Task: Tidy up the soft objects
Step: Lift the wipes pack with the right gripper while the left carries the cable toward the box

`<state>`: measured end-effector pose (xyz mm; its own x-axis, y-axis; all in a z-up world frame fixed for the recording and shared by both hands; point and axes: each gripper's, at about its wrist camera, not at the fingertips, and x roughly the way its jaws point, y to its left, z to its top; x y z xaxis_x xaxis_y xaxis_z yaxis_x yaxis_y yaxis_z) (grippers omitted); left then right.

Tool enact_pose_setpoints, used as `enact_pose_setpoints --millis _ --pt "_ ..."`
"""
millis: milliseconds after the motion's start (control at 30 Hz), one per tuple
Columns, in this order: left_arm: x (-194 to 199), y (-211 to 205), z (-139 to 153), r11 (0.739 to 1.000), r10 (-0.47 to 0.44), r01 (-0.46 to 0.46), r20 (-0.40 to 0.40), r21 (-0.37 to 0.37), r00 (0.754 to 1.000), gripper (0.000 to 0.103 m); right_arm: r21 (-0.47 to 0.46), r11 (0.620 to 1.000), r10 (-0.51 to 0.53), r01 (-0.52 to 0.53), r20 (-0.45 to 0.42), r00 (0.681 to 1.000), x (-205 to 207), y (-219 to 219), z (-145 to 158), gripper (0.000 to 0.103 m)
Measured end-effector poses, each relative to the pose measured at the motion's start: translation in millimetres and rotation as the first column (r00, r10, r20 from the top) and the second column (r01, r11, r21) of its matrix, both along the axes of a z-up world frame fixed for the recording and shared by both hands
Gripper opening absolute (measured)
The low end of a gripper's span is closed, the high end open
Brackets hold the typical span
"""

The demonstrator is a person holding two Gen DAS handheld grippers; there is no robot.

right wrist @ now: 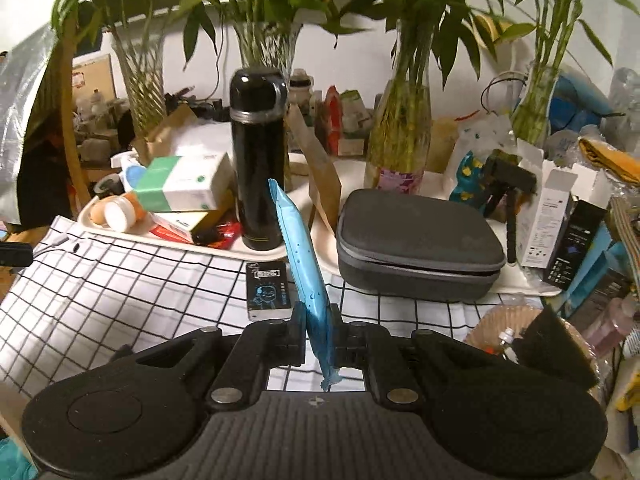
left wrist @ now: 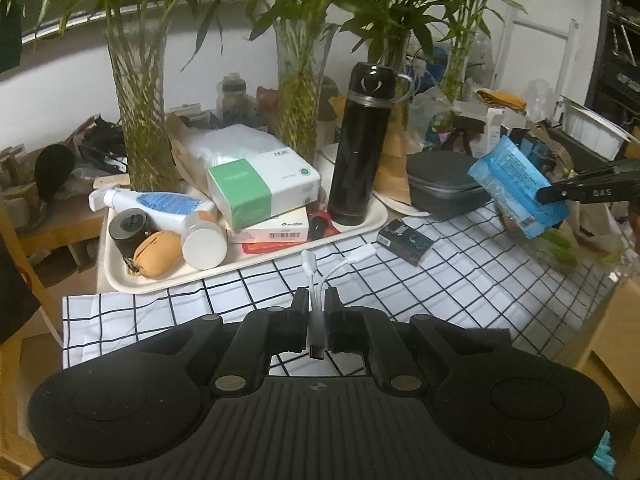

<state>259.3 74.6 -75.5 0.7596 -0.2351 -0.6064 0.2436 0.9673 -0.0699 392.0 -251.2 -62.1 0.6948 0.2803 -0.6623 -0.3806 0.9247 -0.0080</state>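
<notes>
My left gripper (left wrist: 318, 300) is shut on a white split adapter cable (left wrist: 320, 270), whose two plugs stick out forward over the checked cloth (left wrist: 460, 276). My right gripper (right wrist: 318, 312) is shut on a blue soft wipes pack (right wrist: 302, 252), held edge-on and upright above the cloth (right wrist: 120, 300). In the left wrist view the same blue pack (left wrist: 516, 188) hangs at the right, with the right gripper's black fingers (left wrist: 560, 194) clamped on its lower end. A green-and-white tissue pack (left wrist: 262, 186) lies on the cream tray (left wrist: 352, 232), next to a tan pouch (left wrist: 158, 254).
A black flask (left wrist: 360, 144) stands on the tray's right end. A small dark box (left wrist: 406, 240) lies on the cloth. A grey zip case (right wrist: 416, 240) sits on a second tray. Glass vases with bamboo (left wrist: 140, 120) line the back. A basket (right wrist: 528, 332) stands at the right.
</notes>
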Motion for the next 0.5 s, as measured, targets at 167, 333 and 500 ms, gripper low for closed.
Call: enact_pose_setpoints --millis 167,333,500 --pt "-15.6 -9.2 11.8 1.000 -0.005 0.005 0.020 0.010 1.000 0.009 0.010 1.000 0.029 -0.029 0.024 0.999 -28.5 -3.2 13.4 0.012" --pt "-29.6 -17.4 28.9 1.000 -0.022 0.021 0.044 0.020 0.999 0.009 0.045 0.998 0.038 -0.040 0.055 0.998 -53.7 -6.3 30.5 0.012" --pt "-49.0 -27.0 43.9 0.998 -0.051 0.048 0.064 0.044 0.997 0.009 0.083 0.996 0.033 -0.037 0.043 0.999 -81.2 -9.5 38.1 0.012"
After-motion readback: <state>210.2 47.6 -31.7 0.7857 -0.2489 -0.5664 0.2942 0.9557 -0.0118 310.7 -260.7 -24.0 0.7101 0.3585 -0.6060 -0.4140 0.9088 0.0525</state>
